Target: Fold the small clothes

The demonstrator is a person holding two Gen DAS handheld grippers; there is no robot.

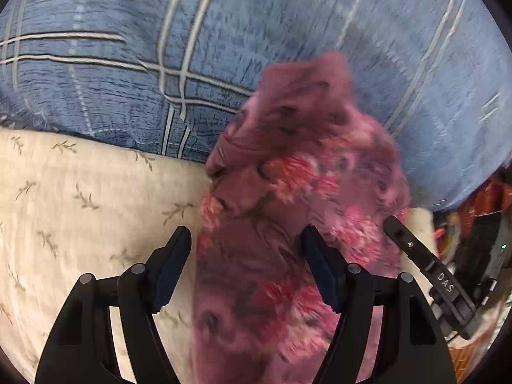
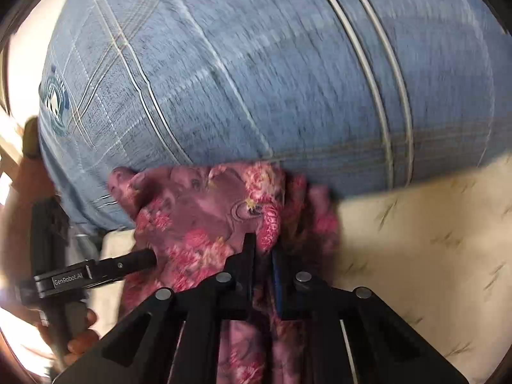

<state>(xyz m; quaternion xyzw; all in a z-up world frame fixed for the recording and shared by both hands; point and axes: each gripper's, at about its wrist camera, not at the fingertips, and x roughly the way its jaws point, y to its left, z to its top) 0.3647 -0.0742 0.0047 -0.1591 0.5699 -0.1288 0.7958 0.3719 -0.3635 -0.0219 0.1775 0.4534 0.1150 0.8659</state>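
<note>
While the garment (image 2: 204, 217) hangs bunched over the cream sheet (image 1: 80, 192), near the blue quilt (image 2: 256, 80), R gripper (image 2: 262, 249) is clamped on its edge; L gripper (image 1: 246, 243) open w/ cloth between, not pinched; step looks like lift-out; next: L must close on an edge, then spread flat.

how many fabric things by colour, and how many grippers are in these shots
pink floral garment: 1
blue plaid cover: 1
cream leaf-print sheet: 1
grippers: 2, left gripper and right gripper
total: 5
</note>
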